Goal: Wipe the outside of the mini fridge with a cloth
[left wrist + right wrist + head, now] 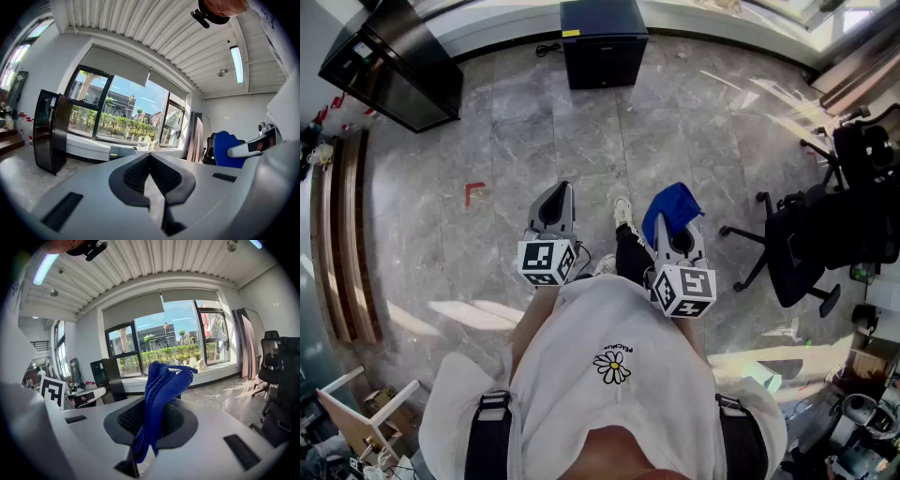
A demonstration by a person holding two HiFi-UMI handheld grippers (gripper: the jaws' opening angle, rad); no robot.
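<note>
Holding the blue cloth [159,390] clamped in the right claw [152,416], bunched upright with a tail hanging below the jaws. Carrying the left claw [150,161] closed on nothing. Facing the mini fridge [602,42] at twelve o'clock, well apart across the floor [534,131], so not yet wiping. Likely risks from here:

- Pinching only a narrow fold, so possibly losing the cloth under drag against the fridge wall.
- Scraping hard claw tips on the casing if pressing past the little cloth standing proud.
- Drifting toward the office chair [811,239] at three o'clock and snagging the hanging tail.
</note>
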